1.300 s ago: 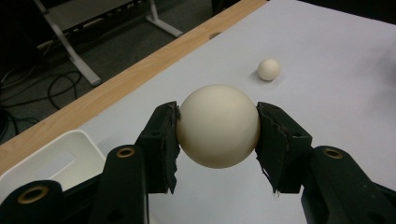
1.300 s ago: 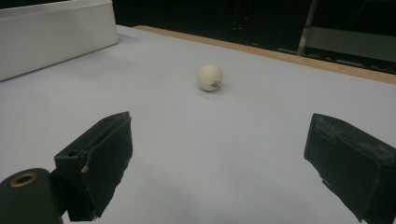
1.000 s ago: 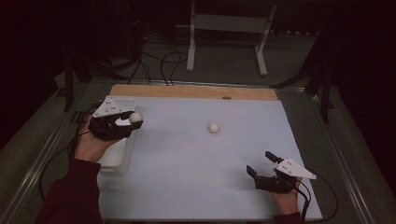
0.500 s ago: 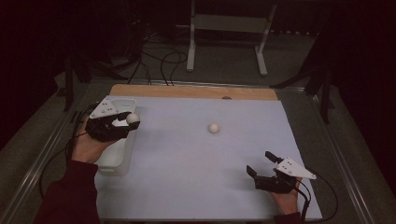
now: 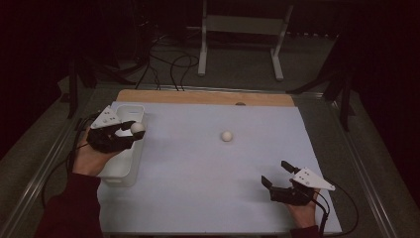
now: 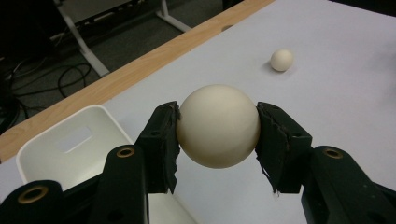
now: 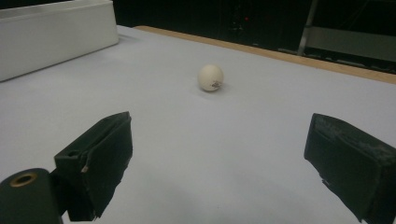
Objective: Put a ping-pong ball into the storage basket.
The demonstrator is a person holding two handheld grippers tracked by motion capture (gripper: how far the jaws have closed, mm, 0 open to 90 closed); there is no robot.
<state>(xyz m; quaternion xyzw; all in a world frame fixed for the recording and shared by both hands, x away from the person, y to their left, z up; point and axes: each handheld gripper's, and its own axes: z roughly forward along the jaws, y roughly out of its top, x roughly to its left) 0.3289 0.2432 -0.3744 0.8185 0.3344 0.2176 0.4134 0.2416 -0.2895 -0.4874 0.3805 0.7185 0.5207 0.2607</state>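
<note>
My left gripper (image 5: 130, 133) jaws clamp the ball (image 6: 217, 126) over the white bin (image 5: 130, 111) for dropping; right gripper (image 5: 279, 175) jaws gape, idle.

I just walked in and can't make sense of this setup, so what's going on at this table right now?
A person holds a two-jaw tool in each hand at a table covered in white. The left tool is clamped on a cream ball and hangs at the edge of a white bin on the left. A second ball lies loose in the middle of the table. The right tool rests near the front right with its jaws open, holding nothing and facing that ball.
</note>
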